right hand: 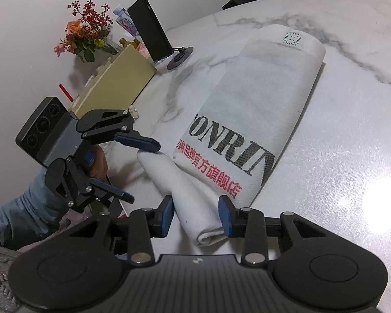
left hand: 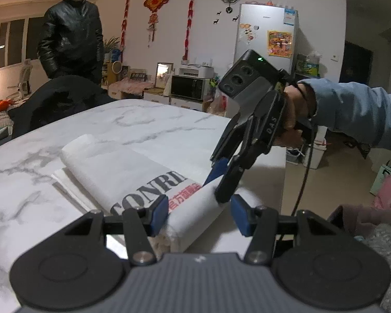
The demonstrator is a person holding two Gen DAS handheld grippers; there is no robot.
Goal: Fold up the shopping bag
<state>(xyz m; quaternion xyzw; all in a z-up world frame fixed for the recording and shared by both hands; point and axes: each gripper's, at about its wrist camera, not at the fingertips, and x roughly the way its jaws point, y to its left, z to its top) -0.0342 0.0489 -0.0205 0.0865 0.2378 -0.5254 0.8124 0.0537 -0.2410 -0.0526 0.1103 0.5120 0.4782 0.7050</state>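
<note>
A white fabric shopping bag [left hand: 133, 172] with black "CONRIN" lettering and red characters lies folded into a long strip on the marble table [left hand: 39, 182]. My left gripper [left hand: 200, 215] is open, its blue pads on either side of the bag's thick near end. My right gripper [left hand: 212, 190] comes down from the right, and its fingers pinch the rolled fold. In the right wrist view the bag [right hand: 260, 99] stretches away, my right gripper [right hand: 196, 216] is shut on the fold's near end, and the left gripper [right hand: 144, 172] gapes beside the bag's corner.
A person in a black jacket [left hand: 70, 31] stands behind the table, with a dark coat [left hand: 57, 104] over a chair. The table edge [left hand: 284, 156] drops off just right of the bag. A phone on a stand [right hand: 151, 31], flowers [right hand: 86, 31] and a beige box [right hand: 117, 83] sit by the wall.
</note>
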